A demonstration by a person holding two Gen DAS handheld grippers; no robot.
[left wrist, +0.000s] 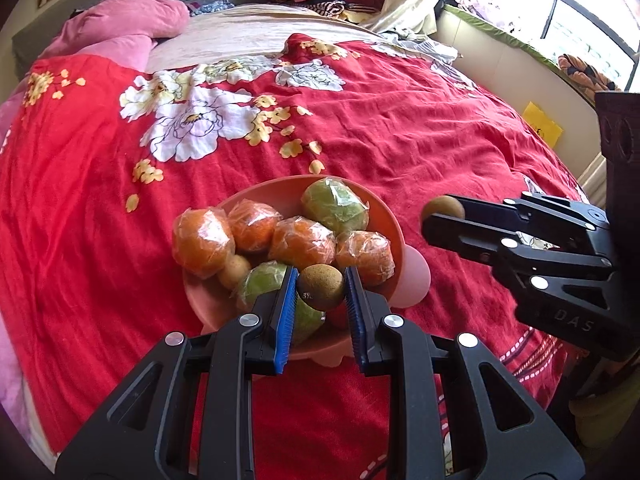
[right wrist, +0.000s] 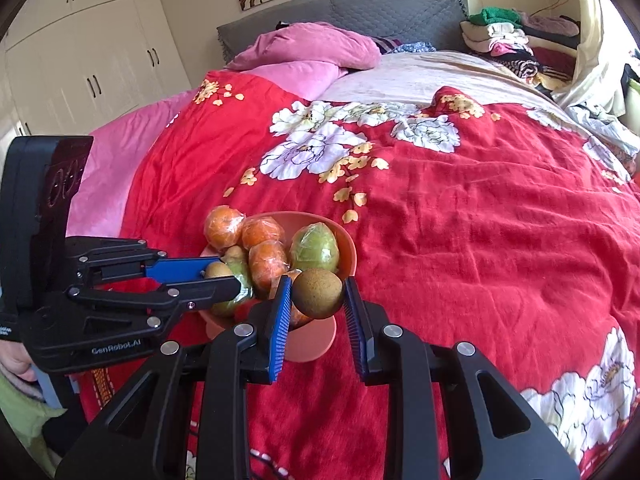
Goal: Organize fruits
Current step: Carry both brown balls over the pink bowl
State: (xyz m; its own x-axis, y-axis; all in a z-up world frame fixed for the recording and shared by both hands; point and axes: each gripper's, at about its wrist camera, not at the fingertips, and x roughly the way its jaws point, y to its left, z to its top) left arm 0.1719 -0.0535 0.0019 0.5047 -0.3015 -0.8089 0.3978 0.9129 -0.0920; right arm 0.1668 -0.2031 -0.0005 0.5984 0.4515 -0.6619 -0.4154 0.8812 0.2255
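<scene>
Both tongs are clamping small brown round fruits: the left tongs [left wrist: 321,289] are pinching one brown fruit [left wrist: 321,287] between blue pads right above the near side of the salmon bowl [left wrist: 384,208], while the right tongs [right wrist: 316,294] are gripping another brown fruit [right wrist: 318,293] just beside the bowl's near rim. That bowl is sitting on the red floral bedspread [left wrist: 400,128] toward the bed's near edge, holding plastic-wrapped oranges [left wrist: 202,242] and wrapped green fruits [left wrist: 334,204], with another small brown fruit [left wrist: 234,270] lying among them. Pink pillows [right wrist: 316,50] are lying at the bed's far end.
</scene>
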